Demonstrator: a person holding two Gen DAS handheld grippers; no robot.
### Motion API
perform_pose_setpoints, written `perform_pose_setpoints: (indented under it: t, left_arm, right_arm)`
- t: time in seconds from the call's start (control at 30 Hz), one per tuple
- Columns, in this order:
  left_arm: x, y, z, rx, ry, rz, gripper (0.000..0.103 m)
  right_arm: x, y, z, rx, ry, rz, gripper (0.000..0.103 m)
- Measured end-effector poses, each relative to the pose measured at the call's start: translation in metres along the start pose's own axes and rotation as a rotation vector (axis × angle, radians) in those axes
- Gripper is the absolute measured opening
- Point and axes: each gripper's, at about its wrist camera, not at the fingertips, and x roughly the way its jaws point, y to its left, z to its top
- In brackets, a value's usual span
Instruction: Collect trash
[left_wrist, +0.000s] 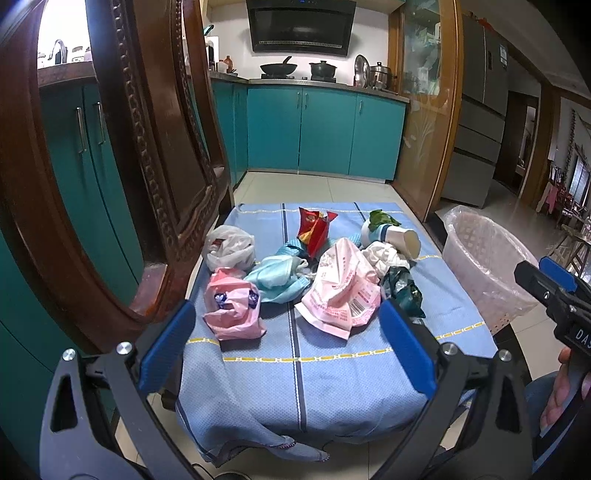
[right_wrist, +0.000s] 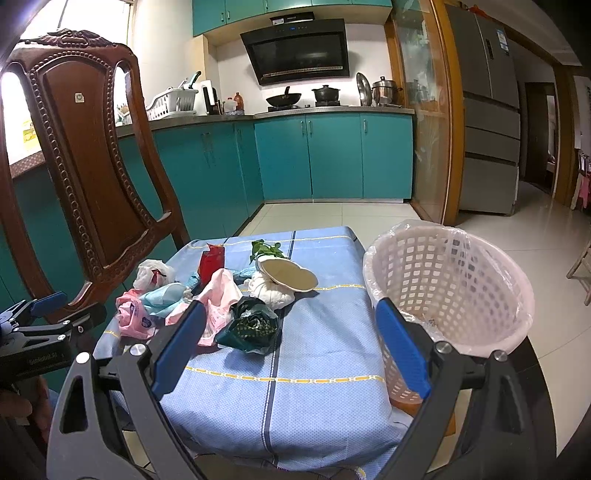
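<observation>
Trash (left_wrist: 314, 273) lies beyond both wide-spread tools, beside basket (right_wrist: 448, 284).

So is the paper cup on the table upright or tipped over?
Tipped over. The paper cup lies on its side beside the white wad, its open mouth facing sideways.

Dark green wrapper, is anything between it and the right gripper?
Nothing visible. The dark green wrapper lies at the pile's near edge; only bare blue tablecloth separates it from the right gripper, jaws open.
</observation>
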Motion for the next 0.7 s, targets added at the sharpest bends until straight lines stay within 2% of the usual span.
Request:
perform_pose_setpoints:
  t: [0.7]
  left_arm:
    - [0.0048,-0.0016,-0.0017,-0.007,0.031,-0.001,0.099]
  right_arm:
    - [0.0004,-0.0001,0.0,0.0,0.004,0.005,0.091]
